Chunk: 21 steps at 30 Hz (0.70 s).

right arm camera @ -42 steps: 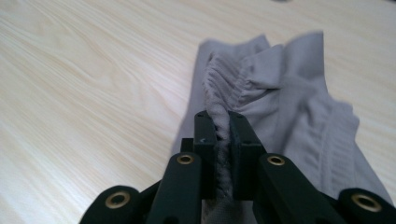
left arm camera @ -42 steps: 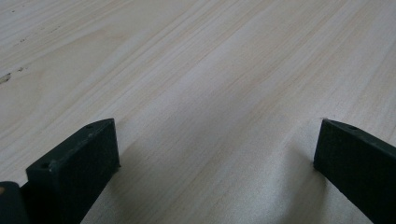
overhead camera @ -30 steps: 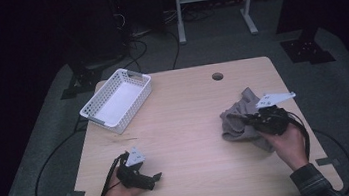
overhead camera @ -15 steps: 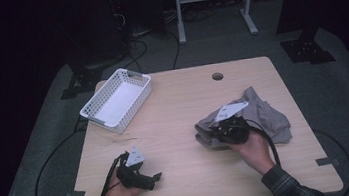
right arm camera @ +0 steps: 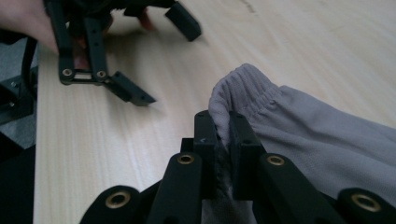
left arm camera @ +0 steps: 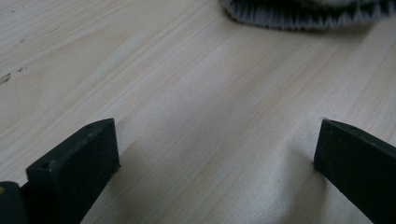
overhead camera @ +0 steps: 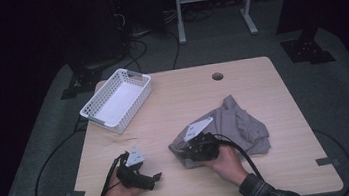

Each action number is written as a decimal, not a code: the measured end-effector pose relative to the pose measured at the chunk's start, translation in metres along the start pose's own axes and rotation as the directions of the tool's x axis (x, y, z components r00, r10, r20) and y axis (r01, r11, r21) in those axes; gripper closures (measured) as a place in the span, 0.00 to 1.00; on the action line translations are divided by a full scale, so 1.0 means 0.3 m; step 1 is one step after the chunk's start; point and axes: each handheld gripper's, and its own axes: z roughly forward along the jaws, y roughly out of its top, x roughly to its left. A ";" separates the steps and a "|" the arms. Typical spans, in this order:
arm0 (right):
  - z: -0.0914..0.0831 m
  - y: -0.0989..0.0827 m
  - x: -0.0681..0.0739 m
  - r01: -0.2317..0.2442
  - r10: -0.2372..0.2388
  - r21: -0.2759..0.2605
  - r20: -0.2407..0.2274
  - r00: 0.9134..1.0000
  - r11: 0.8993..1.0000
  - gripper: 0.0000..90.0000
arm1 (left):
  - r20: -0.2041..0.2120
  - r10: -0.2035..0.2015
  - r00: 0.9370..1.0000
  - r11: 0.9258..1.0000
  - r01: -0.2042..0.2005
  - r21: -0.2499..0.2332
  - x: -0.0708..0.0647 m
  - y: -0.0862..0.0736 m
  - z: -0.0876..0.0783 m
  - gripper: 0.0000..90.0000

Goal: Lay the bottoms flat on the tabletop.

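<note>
Item: grey garment (overhead camera: pixel 237 130), crumpled, on the wooden table (overhead camera: pixel 261 82), right of centre and toward the near edge.

Right gripper (right arm camera: pixel 223 133): jaws pinched nearly together on the garment's ribbed hem; the cloth trails off to the right behind it.

Left gripper (left arm camera: pixel 215 149): jaws wide, nothing between them, resting low on the table at near left, just beside the garment's leading edge (left arm camera: pixel 303 11).

Step in hand, as judged: dragging the garment by its hem across the table, toward the left gripper.

Next move, as judged: the left gripper must close on a second point of the hem so the cloth can be spread or lifted.

Container: white basket (overhead camera: pixel 93 104), far left of the table, well apart from the garment; no contents visible
</note>
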 end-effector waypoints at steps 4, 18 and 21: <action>0.039 0.002 0.027 0.003 -0.003 0.017 -0.031 1.000 1.000 0.88 | 0.001 0.001 1.000 1.000 -0.001 -0.001 0.000 0.000 0.000 0.00; -0.118 -0.041 -0.054 -0.031 0.033 -0.052 0.040 0.999 0.998 0.44 | 0.002 -0.001 1.000 1.000 0.001 0.001 0.000 0.000 0.000 0.00; -0.170 -0.068 -0.092 -0.039 0.043 -0.046 0.103 0.994 0.998 0.41 | 0.002 -0.002 1.000 1.000 0.002 0.001 0.000 0.000 0.000 0.00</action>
